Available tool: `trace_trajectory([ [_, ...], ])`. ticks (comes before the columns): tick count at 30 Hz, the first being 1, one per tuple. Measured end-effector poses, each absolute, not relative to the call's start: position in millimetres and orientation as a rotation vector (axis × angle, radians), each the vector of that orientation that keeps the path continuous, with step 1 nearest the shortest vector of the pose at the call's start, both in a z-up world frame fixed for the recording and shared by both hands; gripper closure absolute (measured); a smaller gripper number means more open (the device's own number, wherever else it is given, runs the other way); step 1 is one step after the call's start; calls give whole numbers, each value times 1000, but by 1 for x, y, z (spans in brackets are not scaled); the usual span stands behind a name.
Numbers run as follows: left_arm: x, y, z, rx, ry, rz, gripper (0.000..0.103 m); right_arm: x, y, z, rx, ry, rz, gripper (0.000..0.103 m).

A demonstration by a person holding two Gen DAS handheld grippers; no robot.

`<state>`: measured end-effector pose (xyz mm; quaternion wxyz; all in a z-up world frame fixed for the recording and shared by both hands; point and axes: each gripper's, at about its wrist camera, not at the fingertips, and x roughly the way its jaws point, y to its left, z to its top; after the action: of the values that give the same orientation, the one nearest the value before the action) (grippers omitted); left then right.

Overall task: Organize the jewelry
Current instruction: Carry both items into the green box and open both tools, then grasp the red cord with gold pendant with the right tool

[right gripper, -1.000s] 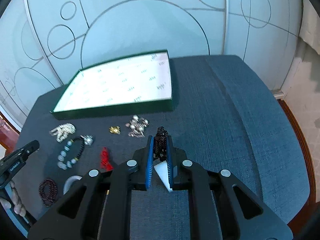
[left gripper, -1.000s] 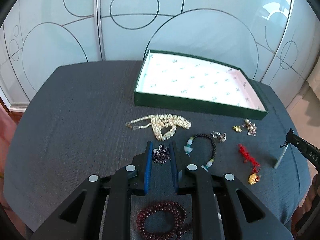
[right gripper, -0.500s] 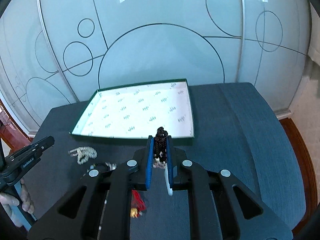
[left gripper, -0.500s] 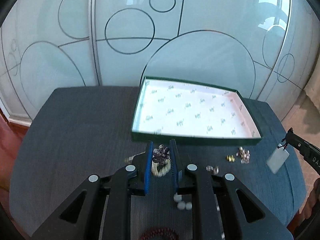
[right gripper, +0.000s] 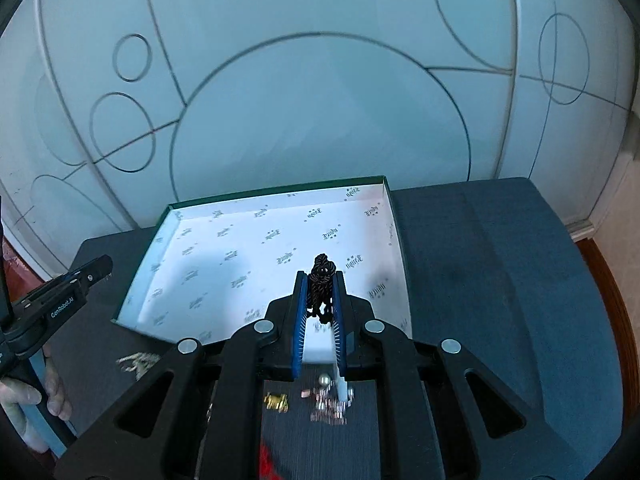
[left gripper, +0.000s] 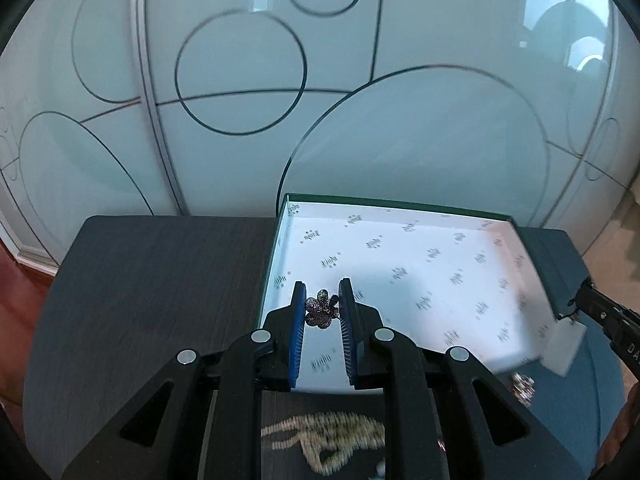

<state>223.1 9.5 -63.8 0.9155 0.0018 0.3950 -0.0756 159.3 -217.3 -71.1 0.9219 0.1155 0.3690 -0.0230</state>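
Dark, glittering metal shows between the blue pads of the left hand-held gripper (left gripper: 322,307): it is clenched on a small flower-shaped brooch (left gripper: 321,309), now poised over the near left corner of the open green box (left gripper: 394,203). A second ago this same gripper was low over the desk (left gripper: 152,276) among the loose pieces, and half a second ago it was just short of the box's front wall; it has since crossed the rim. The right hand-held gripper (right gripper: 320,288) has made the same trip. It grasps a dark braided cord (right gripper: 321,282) from which a white tag (left gripper: 566,344) hangs, seen at about 3 o'clock in the left view, and it now hangs above the box's near right part.

Both pieces thus look ready to be lowered and let go onto the white printed lining, which holds nothing yet. Left on the desk, toward 6 o'clock of the box, are the pearl strand (left gripper: 340,436), a gold charm (right gripper: 276,401) and a blurred cluster of small beads (right gripper: 330,402), so most of the sorting is, by my judgement, still ahead.
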Motion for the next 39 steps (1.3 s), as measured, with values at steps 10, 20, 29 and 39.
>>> trace_trajectory([
  [10, 281, -7, -111, 46, 909, -129, 86, 225, -225, -110, 248, 858, -71, 91],
  [20, 301, -14, -130, 72, 954, -114, 79, 255, -229, -140, 235, 915, -97, 86],
  [29, 289, -17, -127, 80, 944, -121, 27, 236, -232, -131, 244, 857, -100, 49],
  [39, 240, 12, -98, -9, 922, -111, 26, 167, -233, -99, 218, 764, -80, 49],
])
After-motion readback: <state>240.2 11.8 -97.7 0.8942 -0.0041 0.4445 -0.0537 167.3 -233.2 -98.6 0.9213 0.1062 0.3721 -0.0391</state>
